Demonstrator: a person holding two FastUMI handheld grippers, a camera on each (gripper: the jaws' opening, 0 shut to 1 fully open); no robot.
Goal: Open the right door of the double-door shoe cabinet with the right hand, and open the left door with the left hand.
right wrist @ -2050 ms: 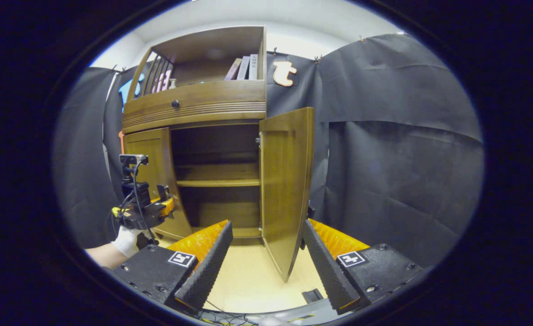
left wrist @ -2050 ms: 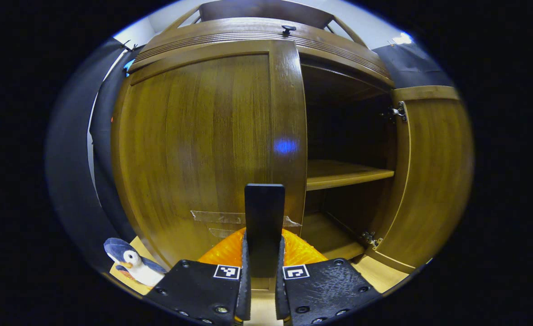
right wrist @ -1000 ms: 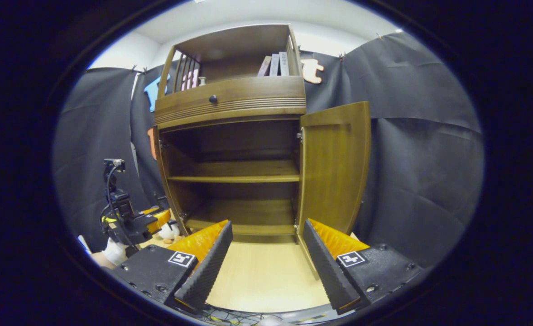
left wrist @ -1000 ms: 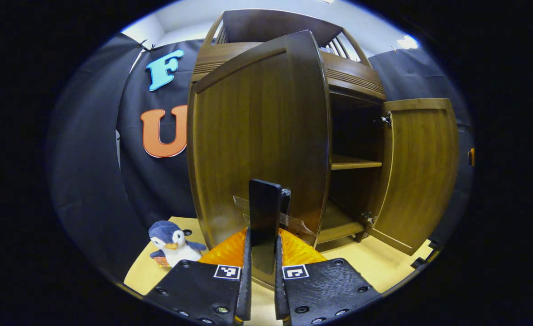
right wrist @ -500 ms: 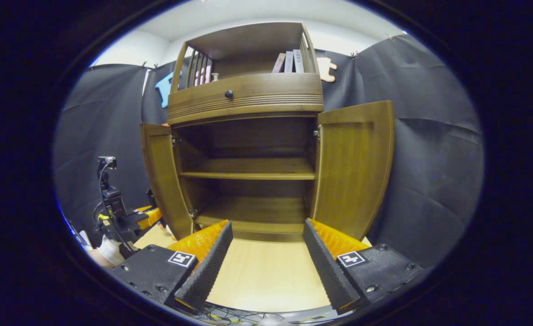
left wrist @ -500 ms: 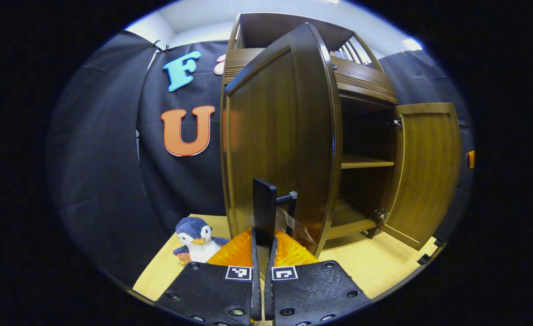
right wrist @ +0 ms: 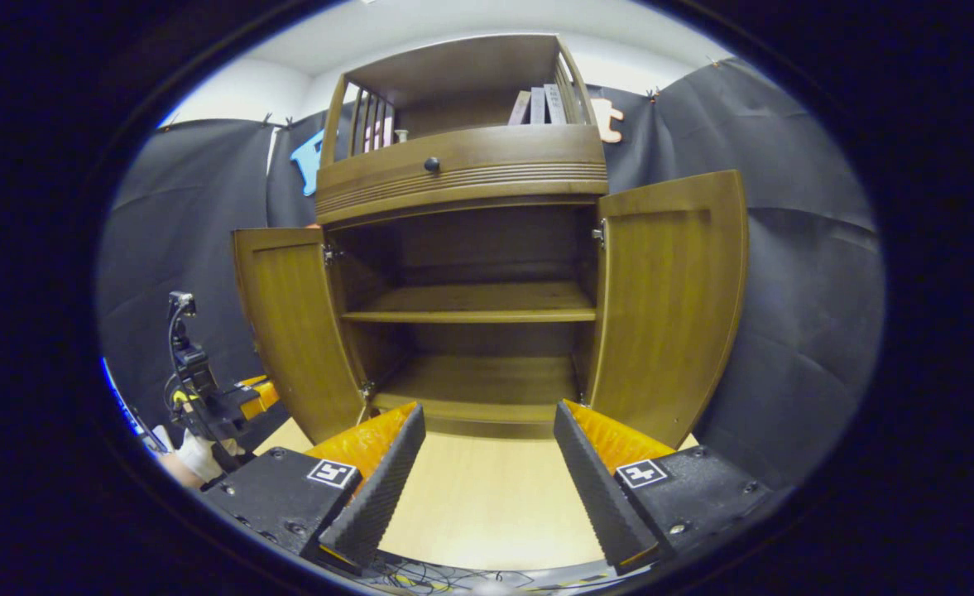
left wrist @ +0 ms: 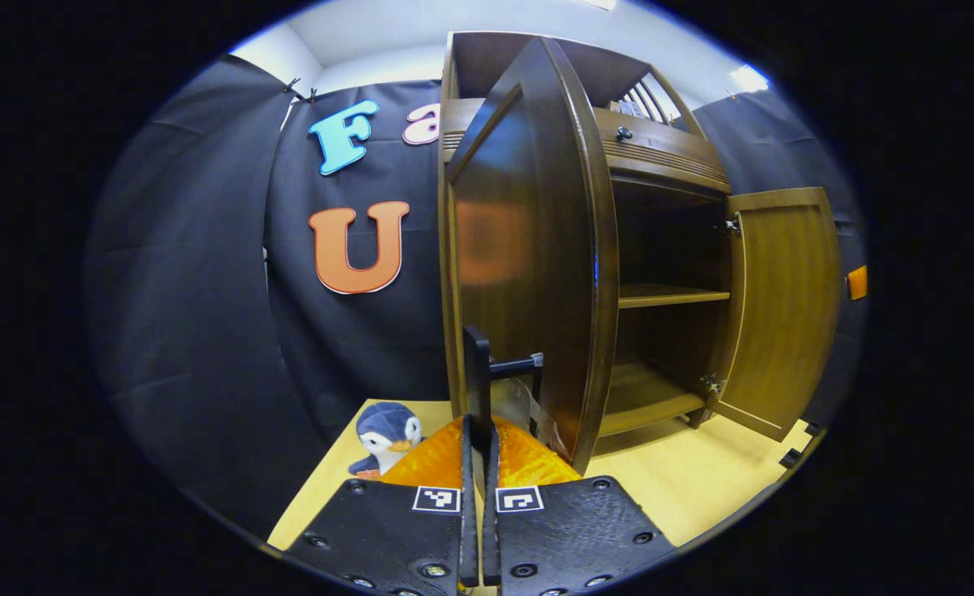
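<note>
The wooden shoe cabinet [right wrist: 462, 178] stands with both doors swung out. In the right gripper view the left door [right wrist: 296, 323] and the right door [right wrist: 669, 306] flank two bare shelves. My right gripper [right wrist: 487, 463] hangs open in front of the cabinet, touching nothing. In the left gripper view the left door [left wrist: 536, 248] shows nearly edge-on. My left gripper [left wrist: 477, 434] is shut on that door's black handle [left wrist: 477, 368]. Farther right stands the right door [left wrist: 784, 314]. At the lower left of the right gripper view the left gripper [right wrist: 230, 401] is held by a gloved hand [right wrist: 197, 455].
A plush penguin [left wrist: 386, 434] sits on the light wooden floor [right wrist: 478, 505] just left of the left door. Books [right wrist: 540, 106] stand in the open top shelf above a drawer with a dark knob [right wrist: 431, 165]. Cables [right wrist: 420, 579] lie at the near floor edge.
The left door has swung farther out with my left gripper still shut on its handle, and now shows nearly edge-on. The right gripper stays open and has turned to face the cabinet squarely.
</note>
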